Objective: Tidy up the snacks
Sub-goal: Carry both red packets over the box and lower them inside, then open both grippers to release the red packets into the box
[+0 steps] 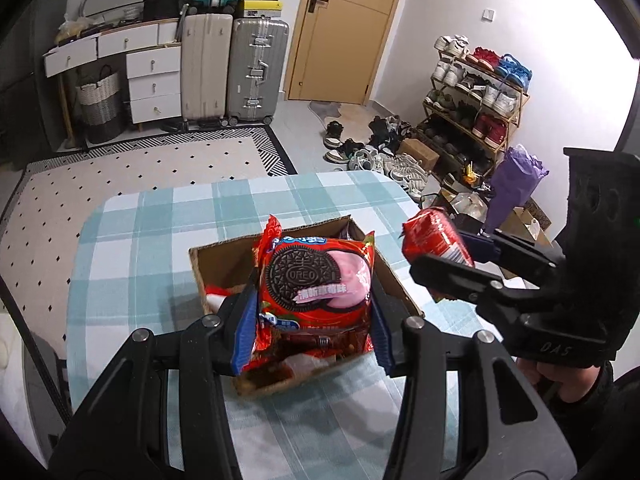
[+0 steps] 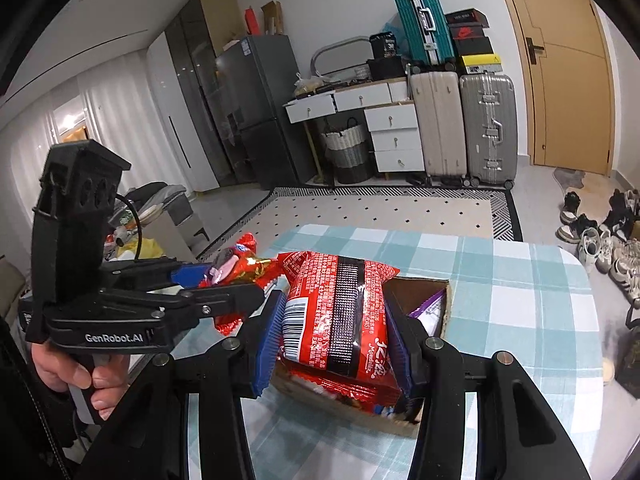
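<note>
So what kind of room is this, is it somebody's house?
Most likely a room in someone's home, perhaps near the entrance. A shoe rack full of sneakers stands by the wooden door, suitcases are lined against the wall, and a fridge stands farther along.

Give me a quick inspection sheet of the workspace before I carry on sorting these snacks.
Surface: table with checked blue-and-white cloth, bare around the box.
Job's things: open cardboard box on the table with packets inside, a purple one showing; Oreo packet and red barcode packet both held above the box.
Clutter: nothing seen on the table.
Grippers: left gripper shut on the Oreo packet; right gripper shut on the red barcode packet.
Cables: one black cable by the left gripper's body.
Surroundings: suitcases, white drawers, shoe rack, loose shoes on the floor, door.
</note>
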`<state>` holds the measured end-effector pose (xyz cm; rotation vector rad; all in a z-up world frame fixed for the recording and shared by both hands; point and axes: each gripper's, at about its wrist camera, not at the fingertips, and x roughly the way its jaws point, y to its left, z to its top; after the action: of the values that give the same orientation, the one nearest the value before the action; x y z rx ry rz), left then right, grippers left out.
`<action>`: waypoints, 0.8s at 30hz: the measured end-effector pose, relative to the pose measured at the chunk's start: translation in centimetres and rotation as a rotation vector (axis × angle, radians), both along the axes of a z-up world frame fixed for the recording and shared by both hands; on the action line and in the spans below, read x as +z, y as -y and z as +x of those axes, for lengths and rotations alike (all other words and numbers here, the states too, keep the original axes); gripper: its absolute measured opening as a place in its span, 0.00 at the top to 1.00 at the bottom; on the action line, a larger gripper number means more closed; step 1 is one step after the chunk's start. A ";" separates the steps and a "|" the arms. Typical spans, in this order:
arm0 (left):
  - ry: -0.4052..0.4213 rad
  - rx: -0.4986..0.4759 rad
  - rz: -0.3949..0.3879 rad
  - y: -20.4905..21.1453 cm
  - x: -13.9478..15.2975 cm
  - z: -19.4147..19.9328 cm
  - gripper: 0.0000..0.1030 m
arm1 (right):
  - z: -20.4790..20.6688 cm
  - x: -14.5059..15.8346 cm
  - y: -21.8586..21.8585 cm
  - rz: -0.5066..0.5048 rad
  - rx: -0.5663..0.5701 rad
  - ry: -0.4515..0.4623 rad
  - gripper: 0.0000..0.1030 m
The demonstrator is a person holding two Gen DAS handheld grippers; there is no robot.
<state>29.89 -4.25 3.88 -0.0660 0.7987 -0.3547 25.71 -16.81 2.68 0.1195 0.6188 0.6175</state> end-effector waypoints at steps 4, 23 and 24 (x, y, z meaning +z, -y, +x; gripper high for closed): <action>-0.020 -0.008 -0.016 0.0 -1.0 2.3 0.57 | 1.7 -0.9 0.3 0.002 -0.006 -0.021 0.54; -0.087 -0.059 0.006 1.8 -6.5 7.9 0.50 | 5.5 -6.3 0.7 -0.039 0.005 -0.102 0.46; -0.087 -0.062 -0.002 1.6 -6.5 7.9 0.48 | 5.4 -6.4 0.7 -0.044 0.002 -0.097 0.44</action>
<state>37.77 -5.88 -2.63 -0.0587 0.8879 -0.4136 31.08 -17.55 -3.73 0.1079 0.7260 0.6017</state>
